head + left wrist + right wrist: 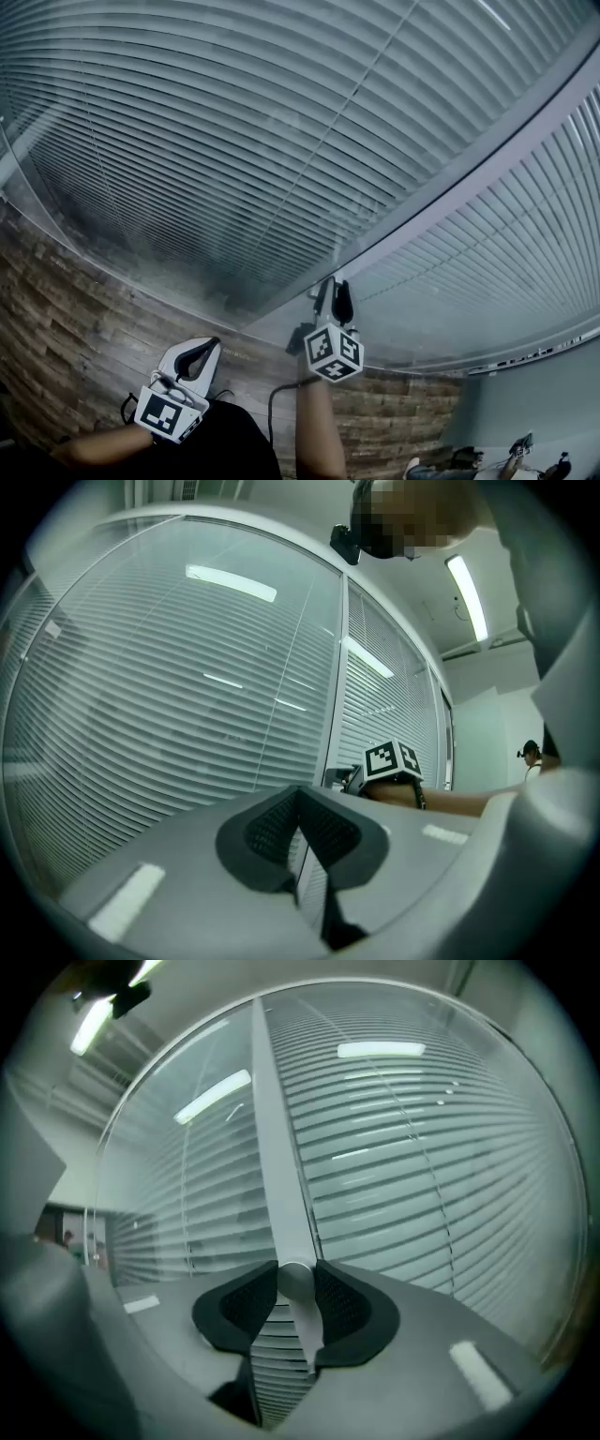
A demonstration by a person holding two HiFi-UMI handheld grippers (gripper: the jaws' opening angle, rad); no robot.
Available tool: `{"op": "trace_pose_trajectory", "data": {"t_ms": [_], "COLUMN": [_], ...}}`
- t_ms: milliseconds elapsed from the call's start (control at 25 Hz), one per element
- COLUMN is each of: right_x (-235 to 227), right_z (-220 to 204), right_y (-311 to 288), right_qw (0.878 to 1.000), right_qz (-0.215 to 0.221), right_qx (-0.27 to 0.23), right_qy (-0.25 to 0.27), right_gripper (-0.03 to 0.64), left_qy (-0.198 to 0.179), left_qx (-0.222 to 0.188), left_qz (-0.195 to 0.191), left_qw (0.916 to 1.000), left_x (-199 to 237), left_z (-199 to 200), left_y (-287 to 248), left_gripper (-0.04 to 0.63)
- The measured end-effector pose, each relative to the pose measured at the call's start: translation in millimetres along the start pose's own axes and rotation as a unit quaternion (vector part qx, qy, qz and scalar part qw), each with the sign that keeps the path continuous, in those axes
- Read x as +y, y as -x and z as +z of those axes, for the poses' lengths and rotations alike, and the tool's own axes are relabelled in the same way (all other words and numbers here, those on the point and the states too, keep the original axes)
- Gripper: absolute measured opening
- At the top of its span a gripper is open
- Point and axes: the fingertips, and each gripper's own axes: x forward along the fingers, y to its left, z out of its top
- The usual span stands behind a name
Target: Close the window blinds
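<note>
Blinds [422,1166]: slats down across both panes, either side of the grey frame post [277,1147], directly ahead of the right gripper [297,1283] and just beyond its tips.

Knob [295,1277]: small, round, grey, at the foot of the post. It sits between the right gripper's pads [246,1302], and both pads touch its sides, so the jaws are narrow and closed on it.

Right gripper in the head view [335,292]: raised to the post [469,178], tips against it, marker cube toward the camera. Right forearm [319,431] is straight up beneath it.

Left gripper [300,794]: tips meet, nothing between them. It faces the blinds [169,714] but is well apart from them. In the head view it [202,356] is lower than and to the left of the right gripper, and the left arm [94,445] is bent low.
</note>
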Motion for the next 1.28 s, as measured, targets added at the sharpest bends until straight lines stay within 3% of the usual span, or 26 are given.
{"op": "trace_pose_trajectory", "data": {"t_ms": [240,320,400,520,600,720,800,920,1040,1160,1280], "right_x": [-4.9,-5.6,-4.3,-2.1,0.3,3.0,3.0,1.3,-1.7,-3.2,-2.4], "right_z": [-0.2,-0.2,0.5,-1.3,-5.2,-11.4,-11.9,-13.2,-12.7,-11.7,-10.4], "right_y": [-0.4,-0.5,-0.4,0.8,1.6,-2.6,-3.7,-2.6,-2.7,-2.9,-2.6], "right_qw": [0.987,0.983,0.986,0.996,0.999,0.981,0.973,0.983,0.998,0.999,0.993], "right_qz": [0.017,0.022,0.027,0.025,0.009,-0.016,-0.019,-0.013,0.004,0.019,0.033], "right_qx": [-0.006,-0.003,-0.001,0.012,0.029,0.054,0.052,0.046,0.032,0.024,0.018], "right_qy": [-0.161,-0.18,-0.167,-0.087,0.024,0.187,0.224,0.176,0.06,-0.041,-0.109], "right_gripper": [0.127,0.127,0.13,0.135,0.146,0.146,0.133,0.13,0.129,0.129,0.13], "left_qy": [0.0,0.001,0.002,0.002,0.002,0.003,0.003,0.003,0.003,0.004,0.003], "left_qx": [-0.002,-0.001,-0.001,-0.001,0.0,0.002,0.002,0.003,0.004,0.004,0.004], "left_qz": [-0.001,-0.003,-0.006,-0.01,-0.011,-0.011,-0.011,-0.01,-0.009,-0.006,-0.006], "left_qw": [1.0,1.0,1.0,1.0,0.9999,0.9999,0.9999,0.9999,0.9999,1.0,1.0], "left_x": [0.6,0.0,-1.5,-3.5,-3.8,-3.5,-3.1,-2.3,-2.0,0.4,2.4], "left_z": [1.0,1.1,1.0,0.0,0.0,-0.4,-0.9,-1.4,-1.2,-1.0,-1.2], "left_y": [-0.7,-1.1,-1.6,-2.1,-2.3,-3.0,-3.1,-3.4,-4.5,-4.5,-2.3], "left_gripper": [0.002,0.002,0.002,0.002,0.002,0.002,0.002,0.002,0.002,0.002,0.002]}}
